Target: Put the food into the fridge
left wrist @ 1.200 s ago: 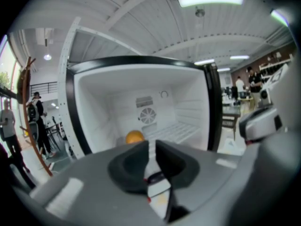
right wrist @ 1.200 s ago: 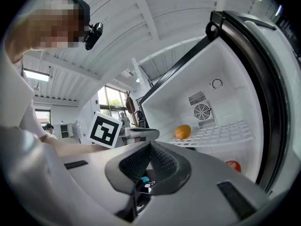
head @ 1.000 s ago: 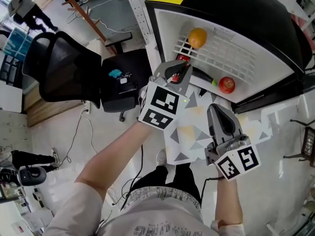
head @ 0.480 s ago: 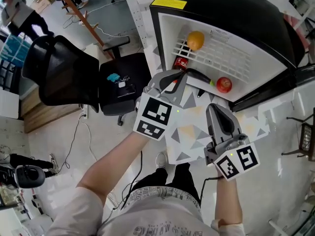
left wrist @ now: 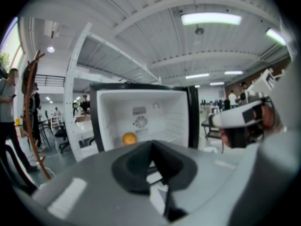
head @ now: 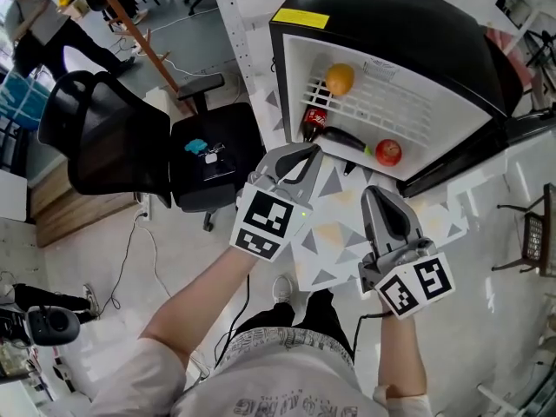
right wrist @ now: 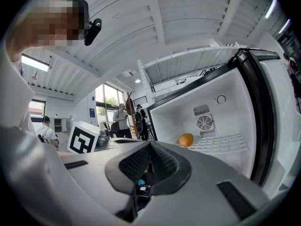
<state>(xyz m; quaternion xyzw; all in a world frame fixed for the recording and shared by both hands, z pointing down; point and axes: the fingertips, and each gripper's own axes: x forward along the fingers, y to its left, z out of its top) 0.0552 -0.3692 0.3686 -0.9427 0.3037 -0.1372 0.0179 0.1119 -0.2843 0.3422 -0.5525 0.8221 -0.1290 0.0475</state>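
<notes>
white wire shelf (head: 395,102) of the open black fridge (head: 408,24), just beyond the clenched, empty left gripper (head: 304,156), carries a round orange fruit (head: 340,78), a red-labelled cola bottle (head: 313,122), a dark green long vegetable (head: 343,139) and a red apple (head: 388,152); the right gripper (head: 380,200) is likewise closed on nothing. both should probably draw straight back, clear of the bottle lying nearest them. the gripper views show only the orange; the head view shows all four.

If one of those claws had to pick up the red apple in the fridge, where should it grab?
Probably grip the apple across its round middle, coming in through the open front of the fridge: it rests on the wire shelf, with a dark long item close beside it.
</notes>
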